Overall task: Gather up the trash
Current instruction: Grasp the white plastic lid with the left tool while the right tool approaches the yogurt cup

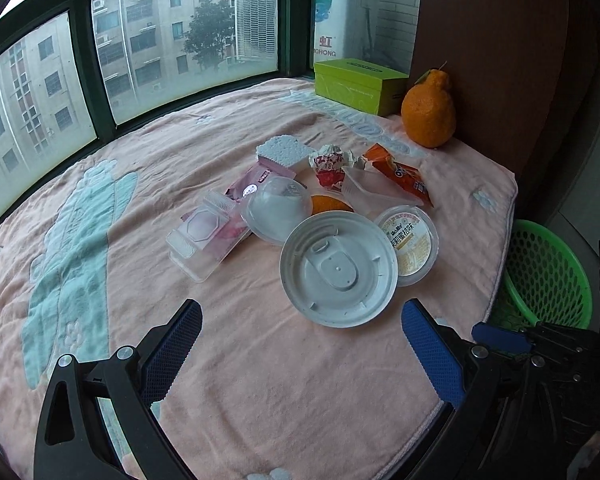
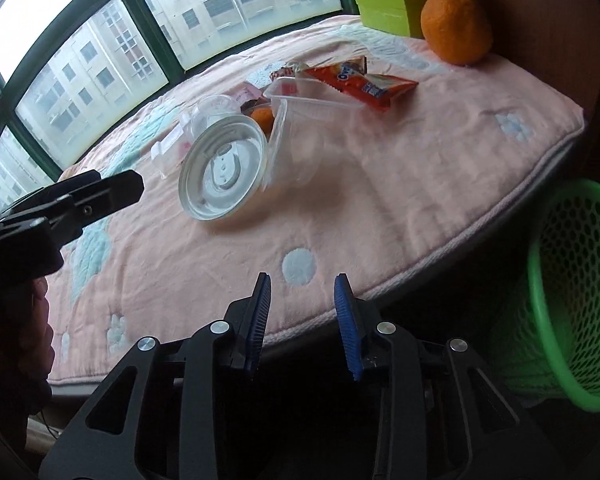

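Trash lies piled mid-table on a pink towel [image 1: 260, 380]: a white round lid [image 1: 338, 268] nearest, a yellow-labelled cup [image 1: 410, 244], a clear dome lid [image 1: 278, 210], a clear clamshell box [image 1: 204, 236], an orange snack wrapper [image 1: 400, 176] and a crumpled red-and-white wrapper [image 1: 330, 164]. My left gripper [image 1: 300, 308] stands wide open just short of the white lid, holding nothing. My right gripper [image 2: 302, 278] hovers over the towel's near edge, its jaws drawn close together with nothing between them. The white lid [image 2: 224, 168] and a clear cup [image 2: 300, 140] lie ahead of it.
A green mesh basket [image 1: 548, 276] stands below the table's right edge, also in the right wrist view [image 2: 572, 280]. A large orange fruit [image 1: 430, 110] and a green box [image 1: 358, 84] sit at the far right corner. Windows line the far side.
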A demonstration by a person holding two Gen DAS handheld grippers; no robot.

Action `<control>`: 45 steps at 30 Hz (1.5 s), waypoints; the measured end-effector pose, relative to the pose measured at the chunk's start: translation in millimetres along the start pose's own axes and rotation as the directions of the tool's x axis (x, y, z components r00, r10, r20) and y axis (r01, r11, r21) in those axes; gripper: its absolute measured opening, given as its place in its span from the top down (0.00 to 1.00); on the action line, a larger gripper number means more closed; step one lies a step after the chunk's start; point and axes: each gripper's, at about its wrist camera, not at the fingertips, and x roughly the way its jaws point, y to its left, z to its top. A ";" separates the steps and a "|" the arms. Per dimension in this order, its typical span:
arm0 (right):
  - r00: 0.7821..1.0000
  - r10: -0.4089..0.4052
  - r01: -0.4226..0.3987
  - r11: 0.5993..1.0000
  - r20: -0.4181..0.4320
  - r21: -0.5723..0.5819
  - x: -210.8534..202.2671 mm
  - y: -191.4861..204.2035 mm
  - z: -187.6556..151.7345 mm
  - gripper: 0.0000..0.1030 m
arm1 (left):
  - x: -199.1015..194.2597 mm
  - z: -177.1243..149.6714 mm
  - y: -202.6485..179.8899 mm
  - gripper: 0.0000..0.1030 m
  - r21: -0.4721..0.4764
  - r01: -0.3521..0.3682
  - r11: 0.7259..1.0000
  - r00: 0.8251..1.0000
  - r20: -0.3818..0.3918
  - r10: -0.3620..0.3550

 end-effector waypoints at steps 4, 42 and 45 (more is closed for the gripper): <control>0.999 -0.015 0.016 1.000 0.034 -0.026 -12.0 -1.6 2.8 0.67 | 4.9 1.6 2.0 0.06 0.009 -0.001 1.000 1.000 -0.012 0.001; 0.996 -0.016 0.017 1.000 0.087 -0.004 -25.8 -11.7 34.5 0.36 | 81.4 3.0 -27.8 0.06 0.174 0.058 0.983 0.992 -0.122 -0.037; 0.997 -0.013 0.014 1.000 0.080 -0.012 -21.8 -9.5 38.7 0.36 | 84.1 3.1 -29.8 0.06 0.180 0.064 0.982 0.992 -0.119 -0.042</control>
